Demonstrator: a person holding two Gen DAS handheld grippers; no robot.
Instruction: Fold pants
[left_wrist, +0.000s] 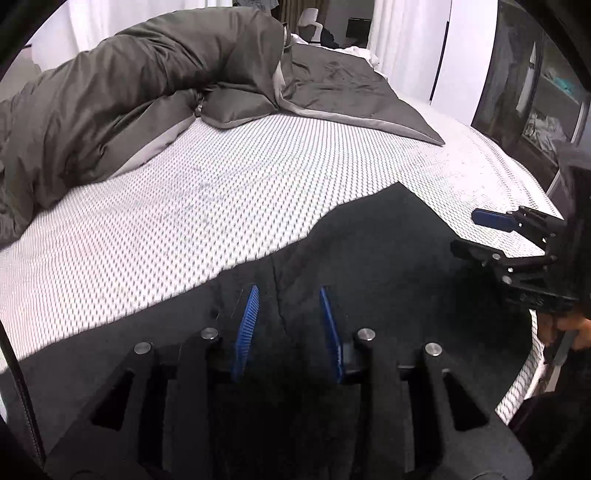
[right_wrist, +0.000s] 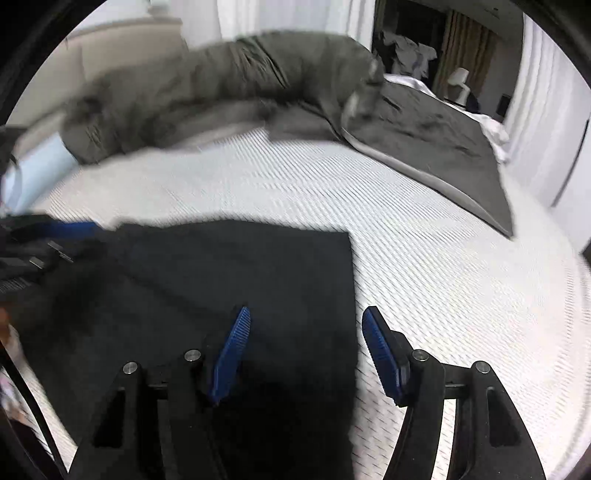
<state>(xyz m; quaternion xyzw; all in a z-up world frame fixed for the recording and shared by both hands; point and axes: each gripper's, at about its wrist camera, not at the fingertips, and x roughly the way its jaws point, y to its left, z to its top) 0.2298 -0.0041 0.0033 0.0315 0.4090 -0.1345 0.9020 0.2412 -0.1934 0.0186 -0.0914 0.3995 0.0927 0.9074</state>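
both tongs, left tongs (left_wrist: 288, 325) and right tongs (right_wrist: 306, 343), are hanging spread over the black pants (right_wrist: 229, 280) pinching nothing, so they're risking bunching them on the mattress (left_wrist: 184, 206)

The pants (right_wrist: 236, 280) are black, of a soft, matte cloth, and lie spread flat on the white textured mattress (left_wrist: 155, 221) at its near side. Their far edge runs straight and ends in a square corner in the right wrist view; a seam runs through the cloth in the left wrist view.
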